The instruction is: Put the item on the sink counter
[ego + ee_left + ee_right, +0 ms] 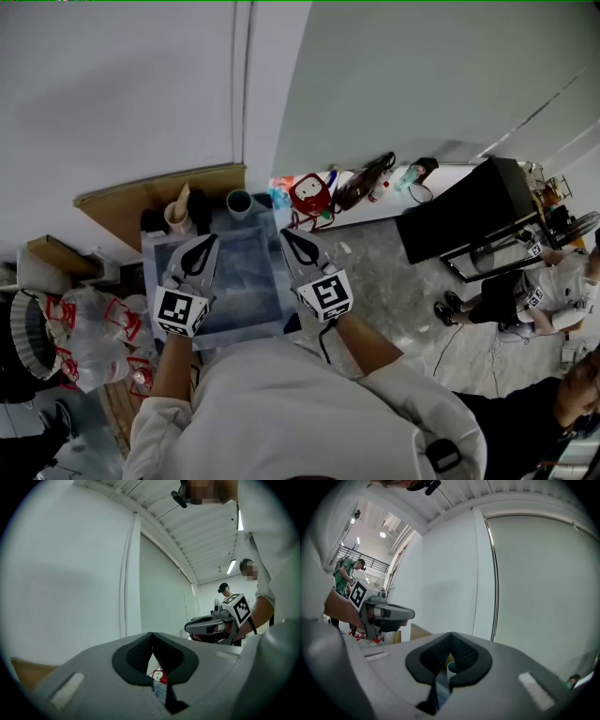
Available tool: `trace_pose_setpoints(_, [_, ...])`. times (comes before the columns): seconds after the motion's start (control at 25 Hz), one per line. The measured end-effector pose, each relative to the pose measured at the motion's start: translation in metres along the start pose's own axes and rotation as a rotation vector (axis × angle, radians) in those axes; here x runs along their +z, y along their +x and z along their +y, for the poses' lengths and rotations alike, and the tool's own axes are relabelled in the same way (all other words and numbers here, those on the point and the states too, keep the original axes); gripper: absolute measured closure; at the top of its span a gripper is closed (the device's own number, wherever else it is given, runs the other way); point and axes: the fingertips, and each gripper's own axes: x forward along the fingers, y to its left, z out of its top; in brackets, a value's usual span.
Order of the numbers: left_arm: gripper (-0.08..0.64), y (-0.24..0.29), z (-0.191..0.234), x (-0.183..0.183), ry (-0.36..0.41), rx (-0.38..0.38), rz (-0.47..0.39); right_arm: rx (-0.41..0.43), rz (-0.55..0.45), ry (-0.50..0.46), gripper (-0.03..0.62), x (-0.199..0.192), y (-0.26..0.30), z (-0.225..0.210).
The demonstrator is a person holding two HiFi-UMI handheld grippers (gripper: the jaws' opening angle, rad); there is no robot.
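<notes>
In the head view both grippers hover side by side over a steel sink basin [246, 298]. My left gripper [207, 241] is shut with nothing in it, and so is my right gripper [287, 234]. On the counter behind the basin stand a teal-rimmed cup [239, 202], a beige paper cup [177, 215] and a dark object [200, 212]. The left gripper view points up at the wall; its shut gripper [152, 636] frames a bit of a red and white item [159, 676]. The right gripper view shows its shut gripper [451, 636] with the cup [451, 668] behind it.
A red and white item [309, 194] and bottles sit on the floor right of the sink. Cardboard [159, 190] leans behind the counter. Plastic bags [98, 328] lie at the left. A black cabinet [464, 220] and two people are at the right.
</notes>
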Motion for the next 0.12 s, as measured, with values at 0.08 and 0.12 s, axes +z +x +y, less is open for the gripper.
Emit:
trace_pose_setpoints(0.08, [0.558,0.0001,0.0007,-0.0005,0.0,0.0,-0.001,0.0,-0.001,-0.001,0.594,-0.0003,0.0009,0.0002])
trace_pose_setpoints(0.12, [0.558,0.0001,0.0011,-0.0008,0.001,0.001,-0.001,0.0,-0.001,-0.001,0.594,-0.0006,0.0013,0.0003])
